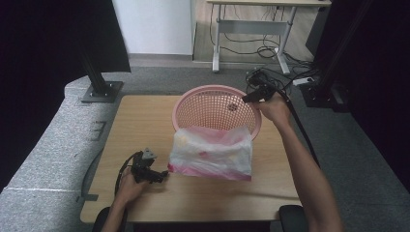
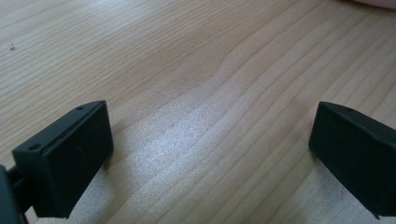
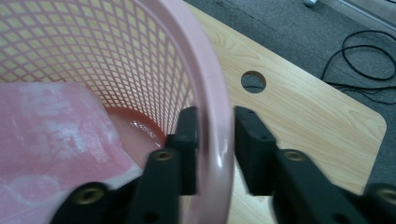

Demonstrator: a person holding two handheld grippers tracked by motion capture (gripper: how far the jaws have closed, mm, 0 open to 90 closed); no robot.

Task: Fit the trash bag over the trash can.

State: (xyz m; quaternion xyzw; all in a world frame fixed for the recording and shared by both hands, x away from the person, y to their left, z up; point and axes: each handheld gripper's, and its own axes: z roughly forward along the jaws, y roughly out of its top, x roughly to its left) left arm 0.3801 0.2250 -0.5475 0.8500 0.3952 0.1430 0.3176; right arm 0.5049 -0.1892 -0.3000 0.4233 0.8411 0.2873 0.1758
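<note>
A pink mesh basket [image 1: 193, 94] stands at the far middle of the wooden table [image 1: 140, 121]. A translucent white and pink plastic bag [image 1: 212, 152] hangs over its near rim and spreads onto the table. My right gripper [image 1: 246, 99] is at the basket's far right rim. In the right gripper view its jaws straddle the basket rim [image 3: 212, 93], one inside and one outside, and my right gripper [image 3: 215, 149] is shut on it. My left gripper [image 1: 164, 175] rests low on the table just left of the bag. My left gripper [image 2: 210, 158] stands open over bare wood.
The bag [image 3: 51, 135] fills the basket's near side. A round cable hole [image 3: 253, 81] sits in the table [image 3: 303, 116] beyond the basket. Grey padded blocks line the table's left side. A desk frame and cables stand on the floor behind.
</note>
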